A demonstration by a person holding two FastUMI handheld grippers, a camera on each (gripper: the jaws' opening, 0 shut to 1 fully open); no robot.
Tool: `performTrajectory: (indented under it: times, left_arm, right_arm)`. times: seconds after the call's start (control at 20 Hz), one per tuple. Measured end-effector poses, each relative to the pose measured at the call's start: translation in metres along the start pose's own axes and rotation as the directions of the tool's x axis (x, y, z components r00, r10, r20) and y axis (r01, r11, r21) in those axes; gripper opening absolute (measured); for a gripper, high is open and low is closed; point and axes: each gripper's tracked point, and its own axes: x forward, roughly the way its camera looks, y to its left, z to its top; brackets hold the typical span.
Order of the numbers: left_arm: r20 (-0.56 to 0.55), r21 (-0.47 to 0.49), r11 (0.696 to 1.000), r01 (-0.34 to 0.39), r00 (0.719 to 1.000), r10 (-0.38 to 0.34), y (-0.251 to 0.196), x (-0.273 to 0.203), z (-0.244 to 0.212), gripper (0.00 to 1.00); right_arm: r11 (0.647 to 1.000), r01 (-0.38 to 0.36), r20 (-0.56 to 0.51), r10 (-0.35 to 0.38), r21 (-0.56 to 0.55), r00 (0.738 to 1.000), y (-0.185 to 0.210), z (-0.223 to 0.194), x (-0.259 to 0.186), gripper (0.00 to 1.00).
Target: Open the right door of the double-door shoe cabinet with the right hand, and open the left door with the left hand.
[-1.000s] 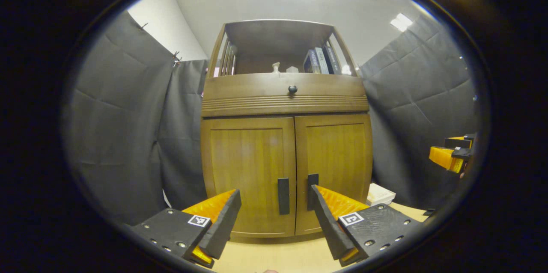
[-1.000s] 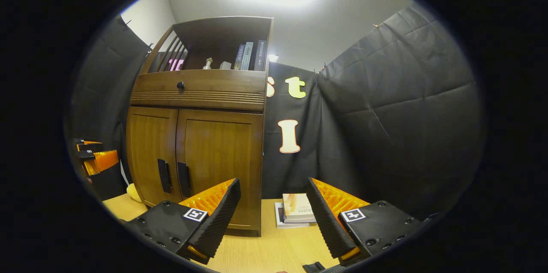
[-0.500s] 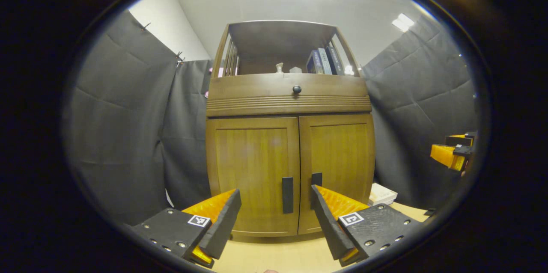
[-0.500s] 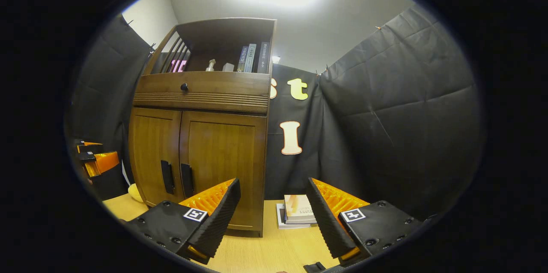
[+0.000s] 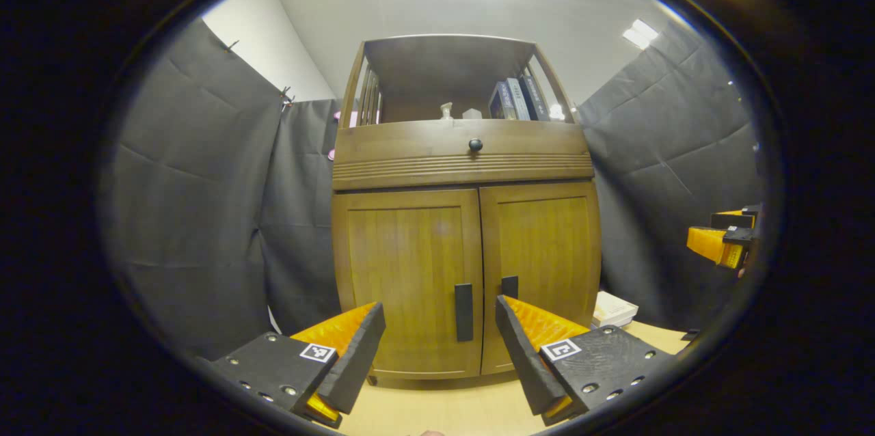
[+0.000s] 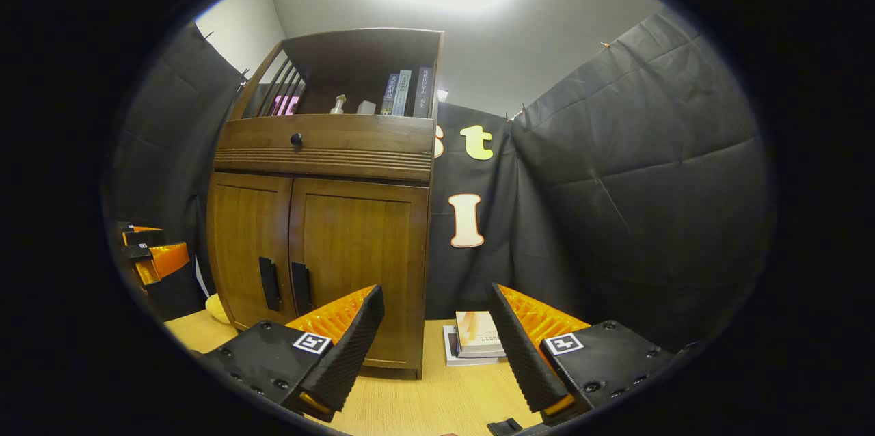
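The wooden shoe cabinet [image 5: 465, 217] stands on a light table, both lower doors closed. Its left door [image 5: 407, 272] and right door [image 5: 543, 251] each carry a dark vertical handle, the left handle [image 5: 463, 312] and right handle [image 5: 509, 285] meeting at the centre seam. My left gripper [image 5: 437, 337] is open, short of the doors, roughly facing the seam. In the right gripper view the cabinet [image 6: 321, 217] sits to the left, handles [image 6: 301, 288] visible. My right gripper [image 6: 434, 327] is open, aimed past the cabinet's right corner. Each gripper also appears at the edge of the other's view: right gripper [image 5: 721, 241], left gripper [image 6: 150, 258].
A drawer with a round knob [image 5: 475, 145] sits above the doors, and an open shelf holds books [image 5: 516, 98] and small items. A stack of books [image 6: 475, 337] lies on the table right of the cabinet. Black cloth walls enclose the booth.
The cabinet has drifted slightly rightward in both views. Both grippers stay open and the doors stay closed.
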Motion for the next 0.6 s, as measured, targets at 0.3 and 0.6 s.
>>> performTrajectory:
  times: [0.3,0.6]
  left_arm:
    - [-0.003,0.022,0.999,-0.023,1.0,0.023,0.012,-0.007,-0.003,0.94]
    - [-0.012,0.038,0.997,-0.07,0.997,0.071,0.027,-0.02,-0.013,0.94]
  right_arm:
    - [0.999,-0.044,-0.011,0.044,0.025,0.999,0.02,-0.004,0.011,0.96]
    - [0.991,-0.117,-0.019,0.119,0.058,0.993,0.053,-0.005,0.039,0.97]
